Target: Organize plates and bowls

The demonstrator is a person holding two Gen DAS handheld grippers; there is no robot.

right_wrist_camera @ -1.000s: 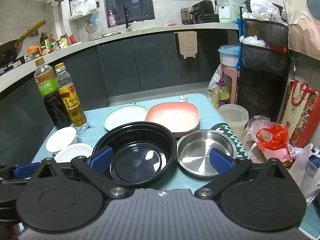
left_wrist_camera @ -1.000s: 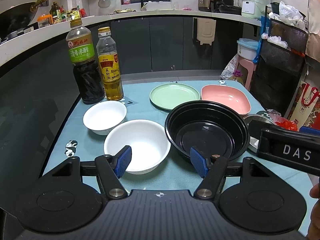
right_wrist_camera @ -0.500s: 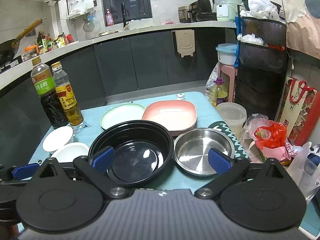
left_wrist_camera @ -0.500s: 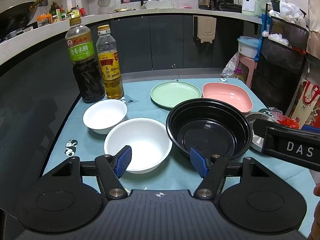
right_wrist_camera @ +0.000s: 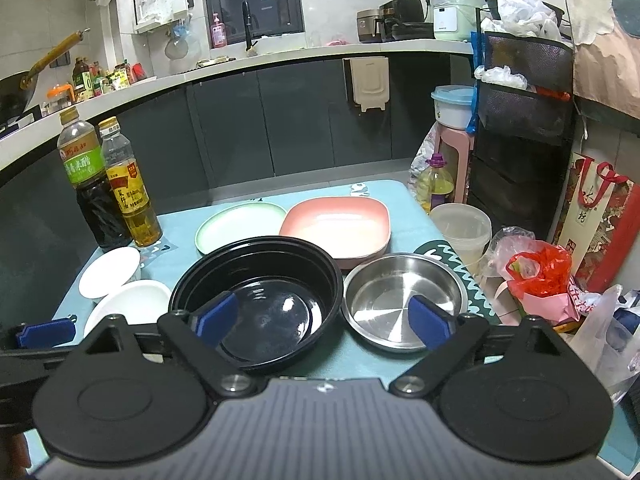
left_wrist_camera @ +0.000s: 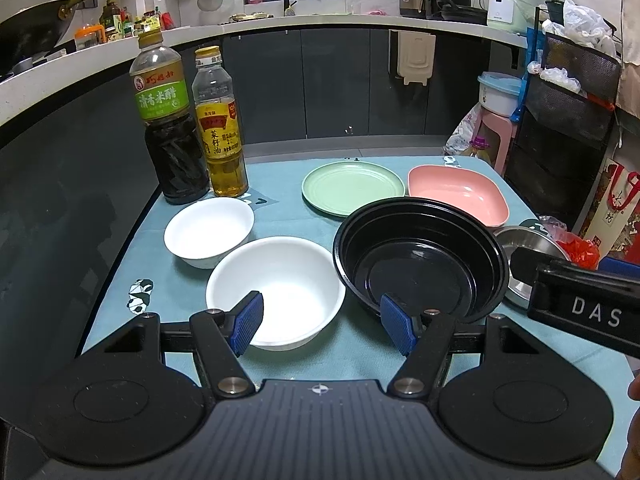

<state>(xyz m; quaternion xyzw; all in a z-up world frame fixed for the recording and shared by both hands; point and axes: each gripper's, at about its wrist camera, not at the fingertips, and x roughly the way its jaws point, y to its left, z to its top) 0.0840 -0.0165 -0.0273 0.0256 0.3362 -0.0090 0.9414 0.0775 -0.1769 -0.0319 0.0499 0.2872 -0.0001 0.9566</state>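
Both grippers hover over the near edge of the table [left_wrist_camera: 280, 208], jaws spread wide and holding nothing. The left gripper [left_wrist_camera: 322, 322] faces the larger white bowl [left_wrist_camera: 280, 280], the smaller white bowl [left_wrist_camera: 208, 230] just behind it. The right gripper [right_wrist_camera: 322, 316] looks between the black bowl [right_wrist_camera: 260, 280] and the steel dish [right_wrist_camera: 400, 296]. A green plate [right_wrist_camera: 236, 228] and pink square plate [right_wrist_camera: 340, 224] lie farther back, beside two bottles [left_wrist_camera: 192, 128]

Left gripper [left_wrist_camera: 322, 324] and right gripper [right_wrist_camera: 322, 318] hover, jaws spread wide.
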